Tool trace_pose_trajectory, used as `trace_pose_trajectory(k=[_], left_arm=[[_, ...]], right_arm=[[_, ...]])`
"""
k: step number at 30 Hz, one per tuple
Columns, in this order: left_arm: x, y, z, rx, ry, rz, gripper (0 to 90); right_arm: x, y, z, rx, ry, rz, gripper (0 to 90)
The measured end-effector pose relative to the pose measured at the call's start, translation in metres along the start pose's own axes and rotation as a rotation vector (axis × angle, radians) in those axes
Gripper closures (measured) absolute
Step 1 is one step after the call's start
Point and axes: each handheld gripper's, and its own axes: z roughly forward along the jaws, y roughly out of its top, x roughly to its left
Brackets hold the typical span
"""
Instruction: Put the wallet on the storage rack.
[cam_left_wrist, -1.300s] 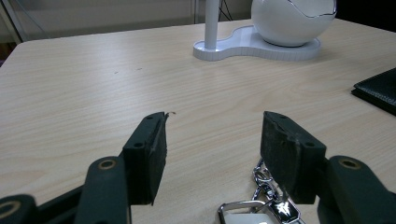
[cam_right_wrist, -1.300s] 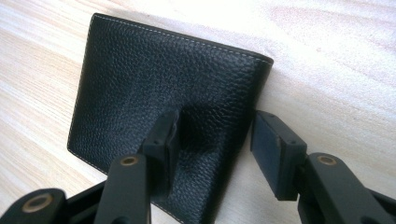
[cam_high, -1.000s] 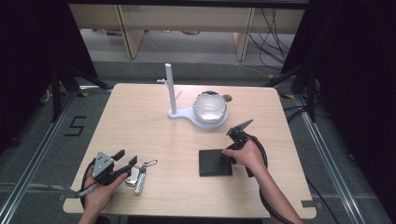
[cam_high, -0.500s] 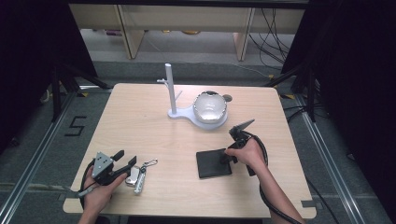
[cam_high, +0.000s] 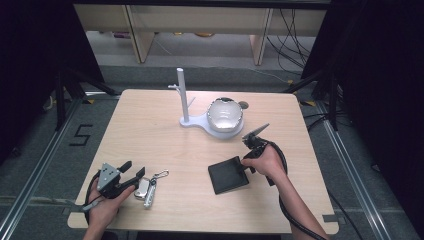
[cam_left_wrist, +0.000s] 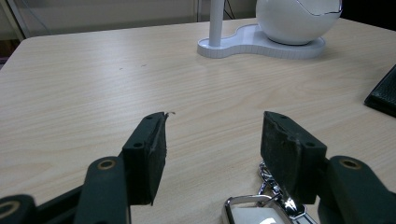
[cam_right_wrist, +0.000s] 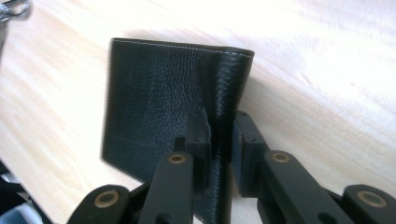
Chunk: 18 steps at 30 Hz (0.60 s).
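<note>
A: Our right fingers (cam_right_wrist: 219, 140) have just been closing, and now they clamp the wallet (cam_high: 229, 175) by its folded edge; it lies on the counter (cam_high: 165, 140), shifted slightly.
B: That edge gives us a firm hold. Our left fingers (cam_left_wrist: 212, 144) stand apart, resting just beside the keys (cam_high: 146, 189).

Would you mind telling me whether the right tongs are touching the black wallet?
Touching. In the right gripper view, the right tongs have just closed on the folded edge of the black wallet, with both pads pressed against the leather and no gap visible.
</note>
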Motion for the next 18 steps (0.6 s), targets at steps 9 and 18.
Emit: trace_pose_trajectory(k=[9, 18], left_arm=[[-0.001, 0.000, -0.001, 0.006, 0.000, 0.002, 40.4], [0.000, 0.000, -0.001, 0.006, 0.002, 0.002, 40.3]], right_arm=[[0.035, 0.003, -0.053, -0.074, -0.154, -0.285, 80.7], [0.044, 0.003, -0.084, -0.125, -0.323, -0.425, 81.2]])
